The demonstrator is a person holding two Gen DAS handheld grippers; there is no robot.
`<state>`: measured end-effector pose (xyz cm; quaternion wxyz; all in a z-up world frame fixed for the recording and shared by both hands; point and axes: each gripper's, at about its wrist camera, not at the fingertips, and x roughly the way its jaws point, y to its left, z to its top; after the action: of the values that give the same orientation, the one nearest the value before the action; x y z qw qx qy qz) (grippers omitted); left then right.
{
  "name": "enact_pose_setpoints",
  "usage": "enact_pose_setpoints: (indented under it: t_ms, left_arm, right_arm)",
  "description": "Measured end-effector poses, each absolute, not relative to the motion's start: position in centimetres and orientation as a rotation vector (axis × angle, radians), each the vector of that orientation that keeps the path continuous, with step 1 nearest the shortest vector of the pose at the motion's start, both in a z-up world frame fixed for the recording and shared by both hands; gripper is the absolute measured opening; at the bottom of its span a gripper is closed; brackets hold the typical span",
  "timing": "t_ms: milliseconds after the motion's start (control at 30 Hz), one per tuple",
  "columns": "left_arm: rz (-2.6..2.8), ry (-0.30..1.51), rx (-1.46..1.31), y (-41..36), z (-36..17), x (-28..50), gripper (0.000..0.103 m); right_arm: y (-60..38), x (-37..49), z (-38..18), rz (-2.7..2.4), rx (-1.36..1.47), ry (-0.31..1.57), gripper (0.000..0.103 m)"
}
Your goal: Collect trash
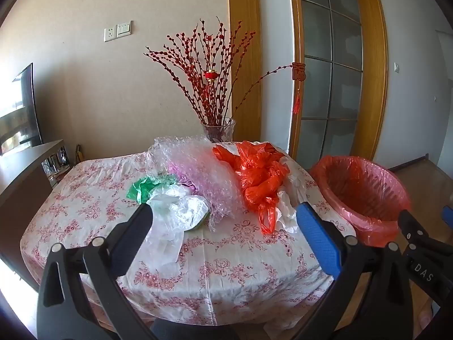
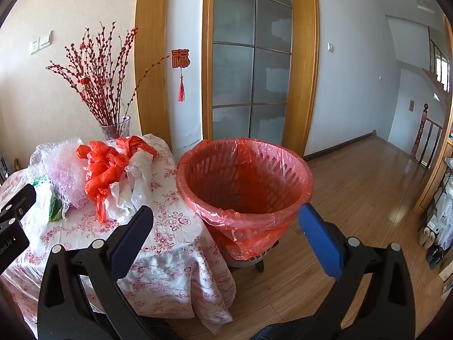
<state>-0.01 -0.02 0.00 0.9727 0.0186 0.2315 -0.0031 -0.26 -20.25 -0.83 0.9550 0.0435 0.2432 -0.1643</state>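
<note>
Both claws are held spread wide and empty above the near edge of a cloth-covered table (image 1: 215, 257), where nothing has yet been gripped. From the left wrist view, the left claw (image 1: 223, 221) is aimed at a heap of trash: a white plastic bag (image 1: 175, 212) nearest the fingers, a green bag (image 1: 144, 188) behind it, a mound of bubble wrap (image 1: 198, 167) and a crumpled red bag (image 1: 254, 181) with white wrapping (image 1: 286, 209) beside it. The right claw (image 2: 226, 221) is pointed at a basket (image 2: 243, 187) lined with a red bag, which is set on a low stand just beside the table's right side, apparently so that scraps can be dropped in with a short reach. The liner is folded over the rim, and the basket appears empty. A vase of red branches (image 1: 218, 130) is kept at the far edge, behind the trash. The collecting is judged not yet begun; the white bag seems the likeliest first pick.
</note>
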Motion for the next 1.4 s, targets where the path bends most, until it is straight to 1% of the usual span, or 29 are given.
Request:
enact_pose_setpoints:
  t_ms: [1400]
  left_arm:
    - [-0.007,0.473,0.027,0.17,0.06,0.05,0.099]
  right_arm:
    - [-20.04,0.01,-0.44,-0.334,0.082,0.489,0.101]
